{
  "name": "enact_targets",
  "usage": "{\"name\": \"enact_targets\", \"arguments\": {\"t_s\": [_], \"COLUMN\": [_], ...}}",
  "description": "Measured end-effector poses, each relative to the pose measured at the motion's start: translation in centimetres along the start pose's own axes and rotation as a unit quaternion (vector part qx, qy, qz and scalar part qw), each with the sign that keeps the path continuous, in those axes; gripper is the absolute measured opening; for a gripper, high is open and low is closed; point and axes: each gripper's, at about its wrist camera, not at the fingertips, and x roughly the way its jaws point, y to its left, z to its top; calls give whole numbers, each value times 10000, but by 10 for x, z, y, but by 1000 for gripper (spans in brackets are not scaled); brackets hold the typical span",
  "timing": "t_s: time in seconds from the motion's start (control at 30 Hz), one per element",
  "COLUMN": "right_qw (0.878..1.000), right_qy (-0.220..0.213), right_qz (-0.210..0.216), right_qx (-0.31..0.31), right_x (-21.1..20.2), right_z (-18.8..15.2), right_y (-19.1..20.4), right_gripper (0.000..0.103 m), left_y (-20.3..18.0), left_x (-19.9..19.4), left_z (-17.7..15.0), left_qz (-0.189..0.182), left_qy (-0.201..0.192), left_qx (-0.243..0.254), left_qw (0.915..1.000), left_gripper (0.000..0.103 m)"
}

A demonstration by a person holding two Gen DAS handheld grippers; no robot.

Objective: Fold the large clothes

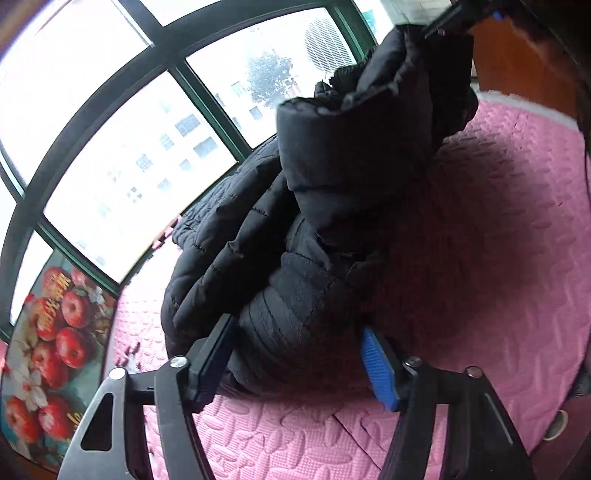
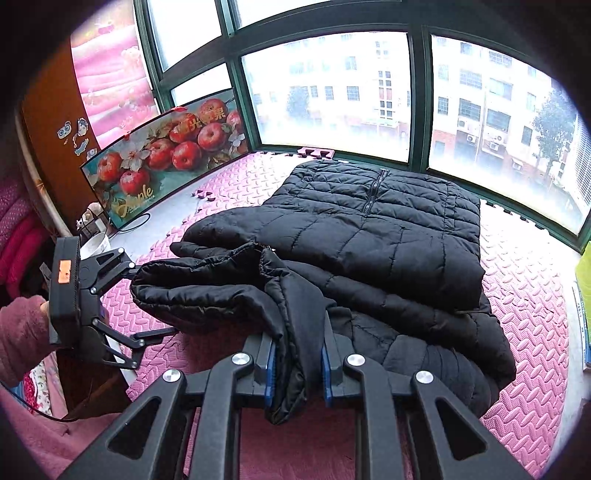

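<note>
A black quilted puffer jacket (image 2: 369, 229) lies on the pink foam mat (image 2: 524, 295), its zipped body flat toward the window. My right gripper (image 2: 297, 354) is shut on a fold of the jacket's near edge and holds it lifted off the mat. In the left wrist view that fold hangs from the right gripper (image 1: 443, 26) at the top. My left gripper (image 1: 295, 328) is open, and the bunched ribbed part of the jacket (image 1: 295, 258) sits between its fingers without being pinched. The right wrist view shows the left gripper (image 2: 157, 300) at the jacket's left edge.
Green-framed windows (image 2: 332, 92) bound the mat at the back. A board printed with apples (image 2: 170, 155) leans at the back left, with a white cup (image 2: 96, 242) and a cable beside it. A person's pink sleeve (image 2: 22, 332) is at the left. Wooden furniture (image 1: 517, 55) stands by the mat.
</note>
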Motion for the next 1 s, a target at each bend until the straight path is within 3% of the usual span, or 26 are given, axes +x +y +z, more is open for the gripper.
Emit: {"name": "enact_targets", "arguments": {"t_s": [0.07, 0.17, 0.4, 0.7, 0.87, 1.0], "right_qw": [10000, 10000, 9993, 9965, 9954, 9955], "right_qy": [15, 18, -269, -191, -151, -226], "right_qz": [-13, -50, 38, 475, 635, 647], "right_qx": [-8, -58, -263, -667, -699, -655], "right_x": [0, -3, -34, -84, -80, -74], "right_z": [-4, -9, -18, -44, -30, 0], "right_y": [1, 6, 25, 78, 85, 74], "right_gripper": [20, 19, 18, 17, 17, 17], "left_y": [-5, -3, 6, -13, 0, 27], "left_x": [5, -5, -65, -181, -191, -179], "left_z": [-1, -1, -9, -39, -36, -8], "left_qz": [242, 304, 184, -83, -25, 197], "left_qy": [-40, -237, -560, -606, -571, -693], "left_qx": [105, 25, -279, -799, -1004, -994], "left_qw": [9996, 9993, 9979, 9949, 9933, 9924], "left_gripper": [40, 29, 27, 27, 27, 27]}}
